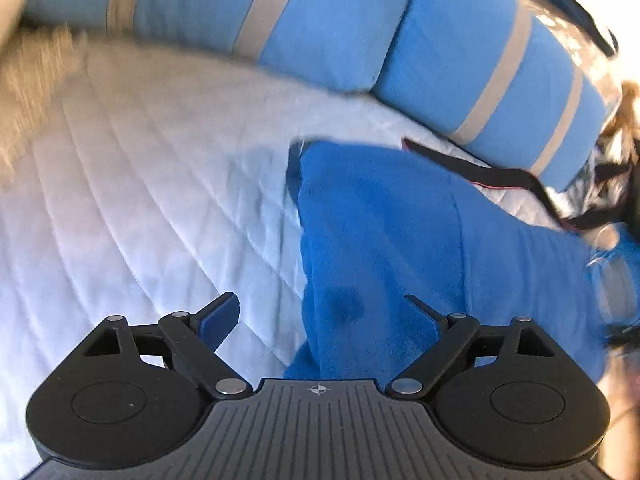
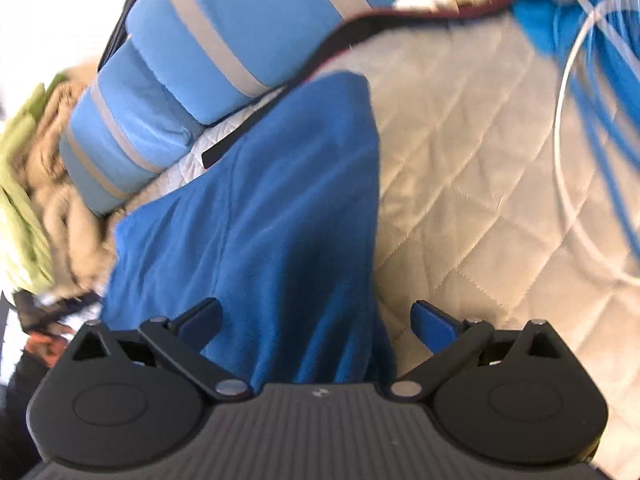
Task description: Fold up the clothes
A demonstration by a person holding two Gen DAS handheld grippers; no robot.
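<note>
Looking down the left wrist view, the left gripper [image 1: 318,320] hangs with its jaws spread wide and nothing between the pads; the near end of the blue fleece garment [image 1: 420,248] lies below and slightly right of the gap, untouched as far as the picture shows. The garment rests on the white quilted bed cover [image 1: 140,184], running away toward the striped blue bolster cushions [image 1: 460,52] that line the far edge of the bed. It reads as a long, narrow band, with a straight folded edge on its left side. A black strap [image 1: 480,172] lies on the cover between the garment and the cushions.

In the right wrist view, the right gripper [image 2: 316,322] likewise has its jaws fully apart and empty, with the same blue fleece garment [image 2: 280,208] stretching ahead from under them toward the cushions [image 2: 192,56]. Its right edge is straight against the bare quilt [image 2: 480,160]; its left side spreads wider near a heap of tan and green fabric [image 2: 36,168] at the bed's side. A white cable [image 2: 568,128] loops over the quilt at right.

Judging by this shape, at least one lengthwise fold seems done and laid down. What remains is probably a crosswise fold to make a compact bundle, and the heap suggests more clothes await.
</note>
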